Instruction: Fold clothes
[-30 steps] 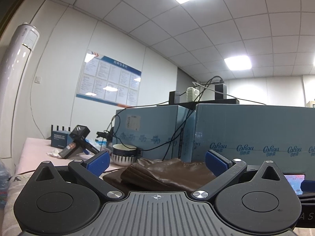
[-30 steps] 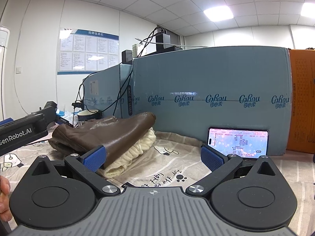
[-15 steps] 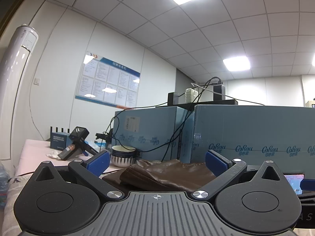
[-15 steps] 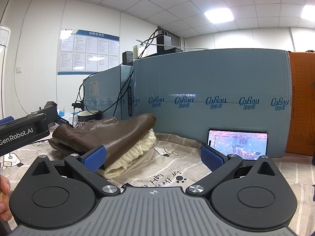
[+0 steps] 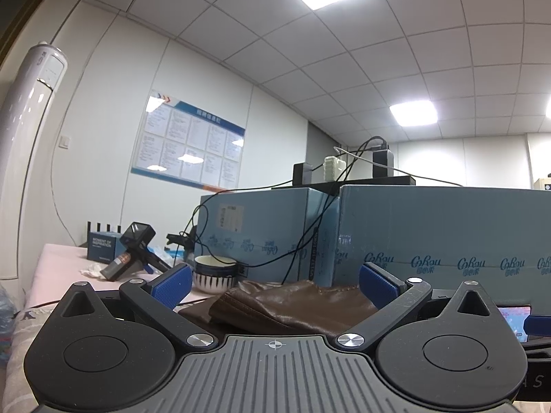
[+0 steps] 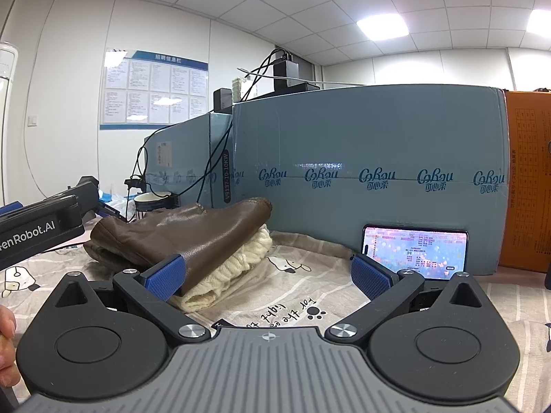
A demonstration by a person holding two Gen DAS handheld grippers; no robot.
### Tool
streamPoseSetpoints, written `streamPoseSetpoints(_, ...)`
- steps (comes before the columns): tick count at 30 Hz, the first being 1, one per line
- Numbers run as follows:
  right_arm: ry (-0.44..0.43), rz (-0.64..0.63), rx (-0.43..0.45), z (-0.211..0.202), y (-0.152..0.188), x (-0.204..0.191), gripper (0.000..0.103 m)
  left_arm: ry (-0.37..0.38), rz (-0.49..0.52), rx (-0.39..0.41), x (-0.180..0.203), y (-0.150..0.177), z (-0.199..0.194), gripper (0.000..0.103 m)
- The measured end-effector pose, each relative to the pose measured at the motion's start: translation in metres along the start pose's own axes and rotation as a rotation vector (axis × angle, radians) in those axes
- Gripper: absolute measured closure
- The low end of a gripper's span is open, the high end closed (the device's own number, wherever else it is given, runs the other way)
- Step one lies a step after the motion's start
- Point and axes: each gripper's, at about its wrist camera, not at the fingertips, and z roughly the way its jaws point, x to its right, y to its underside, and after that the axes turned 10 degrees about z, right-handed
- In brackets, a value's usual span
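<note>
Two garments make up the pile: one brown leather piece (image 6: 179,237) folded on top, and one cream knitted piece (image 6: 234,268) under it, its ribbed edge showing along the near side. The pile lies on a tabletop covered by one grey cloth printed with cartoon dogs (image 6: 310,275), just in front of two blue cardboard boxes (image 6: 378,144) standing side by side (a third box, orange (image 6: 527,186), is at 3 o'clock in the right wrist view).

The right claw (image 6: 268,280) hangs wide apart with nothing between its two blue pads; the pile sits at about 10 o'clock from it, and the left pad overlaps the leather's near edge in the view, though contact cannot be told. One phone (image 6: 415,253) with a lit screen leans against the box at 1 o'clock.

The left claw (image 5: 274,284) is likewise spread fully and grips nothing; the brown leather (image 5: 292,304) lies straight ahead at 12 o'clock, seen between its pads. One striped bowl (image 5: 215,273) stands at 11 o'clock beyond the pile, and one black handheld device (image 5: 132,251) lies further left at 10 o'clock.
</note>
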Motion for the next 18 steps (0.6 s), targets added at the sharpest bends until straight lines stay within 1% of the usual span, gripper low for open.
streamPoseSetpoints(18, 0.000, 0.001, -0.002, 0.0005, 0.0005, -0.0005, 0.000, -0.004, -0.002, -0.002, 0.0001, 0.0001, -0.0018, 0.000)
